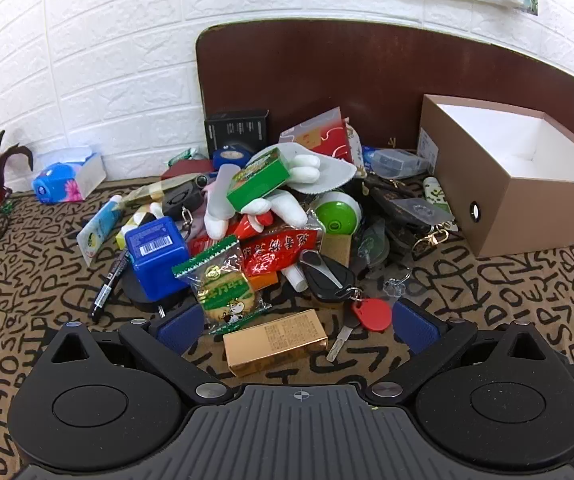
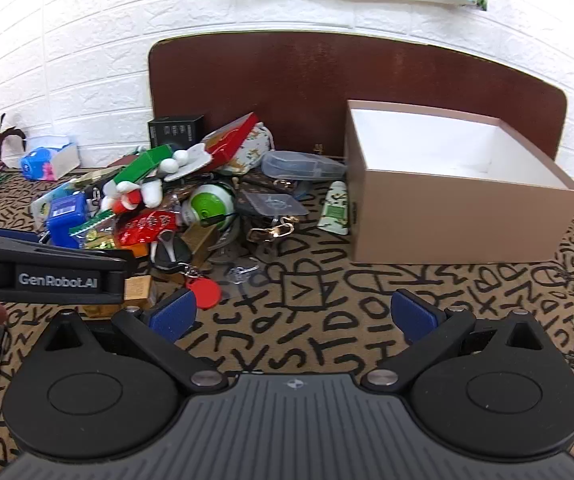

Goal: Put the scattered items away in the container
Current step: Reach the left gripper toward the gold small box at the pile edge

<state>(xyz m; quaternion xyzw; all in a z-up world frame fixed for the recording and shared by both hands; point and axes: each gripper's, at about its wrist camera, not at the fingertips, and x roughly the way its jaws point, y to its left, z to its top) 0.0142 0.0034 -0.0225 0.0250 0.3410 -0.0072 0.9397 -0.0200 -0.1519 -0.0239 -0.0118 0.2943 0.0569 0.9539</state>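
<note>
- The left gripper (image 1: 295,324) is wide open over a gold box (image 1: 275,342), holding nothing.
- The right gripper (image 2: 293,314) is wide open too, holding nothing.
- The pile of scattered items (image 2: 167,200) lies left of the open brown box (image 2: 455,216).

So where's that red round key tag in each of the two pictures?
Left wrist view: the red key tag lies low and right of centre, just ahead of the open left claw, beside the gold box.
Right wrist view: it lies left of centre, just above the right claw's left finger.
Shared landmark: the open brown box, on the right in both.
</note>
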